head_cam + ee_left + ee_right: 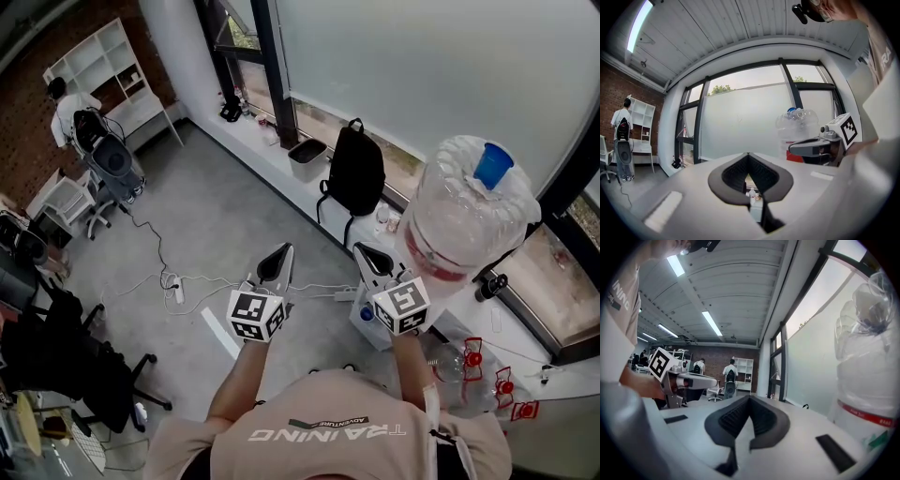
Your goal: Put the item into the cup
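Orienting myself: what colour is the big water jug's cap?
Blue cap; clearest in head view.

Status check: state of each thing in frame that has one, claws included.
Left claw: shut, empty, held in the air.
Right claw: shut, empty, held in the air.
Water jug: upright, blue cap on.
Backpack: standing upright.

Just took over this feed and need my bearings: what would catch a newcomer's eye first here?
The big clear water jug with its blue cap, standing at the right by the window. Next, the left gripper and right gripper held up side by side in the middle, both shut and empty. A black backpack sits below the window beyond them.
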`<state>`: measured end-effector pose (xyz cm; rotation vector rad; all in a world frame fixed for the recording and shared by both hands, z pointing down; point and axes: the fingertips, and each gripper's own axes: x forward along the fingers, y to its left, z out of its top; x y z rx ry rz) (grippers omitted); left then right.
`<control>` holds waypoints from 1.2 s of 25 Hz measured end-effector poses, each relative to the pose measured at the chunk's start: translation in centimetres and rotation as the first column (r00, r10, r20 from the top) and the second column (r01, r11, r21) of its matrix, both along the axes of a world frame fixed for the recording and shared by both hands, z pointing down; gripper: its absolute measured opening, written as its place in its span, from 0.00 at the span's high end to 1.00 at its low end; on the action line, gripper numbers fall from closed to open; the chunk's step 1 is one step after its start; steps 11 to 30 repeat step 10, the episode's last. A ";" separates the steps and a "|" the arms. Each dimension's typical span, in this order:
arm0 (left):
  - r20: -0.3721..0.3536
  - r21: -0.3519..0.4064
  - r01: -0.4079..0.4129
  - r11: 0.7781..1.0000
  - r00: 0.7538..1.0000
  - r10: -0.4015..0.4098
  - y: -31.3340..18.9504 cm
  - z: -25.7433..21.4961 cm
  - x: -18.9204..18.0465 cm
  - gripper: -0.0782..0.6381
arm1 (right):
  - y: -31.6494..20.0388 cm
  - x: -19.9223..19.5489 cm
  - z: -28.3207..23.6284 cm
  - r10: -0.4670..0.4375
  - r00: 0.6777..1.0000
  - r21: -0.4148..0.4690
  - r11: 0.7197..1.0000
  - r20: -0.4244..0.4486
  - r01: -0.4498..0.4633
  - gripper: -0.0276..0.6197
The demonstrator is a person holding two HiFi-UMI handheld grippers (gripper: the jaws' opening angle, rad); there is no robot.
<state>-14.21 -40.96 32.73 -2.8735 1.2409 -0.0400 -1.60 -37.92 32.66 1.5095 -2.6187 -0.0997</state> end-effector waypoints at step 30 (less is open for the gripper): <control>0.005 -0.048 -0.013 0.999 1.000 0.014 -0.4 2.1 0.8 0.88 | -0.3 1.6 2.0 0.039 0.999 -0.033 0.999 -0.030 -0.040 0.94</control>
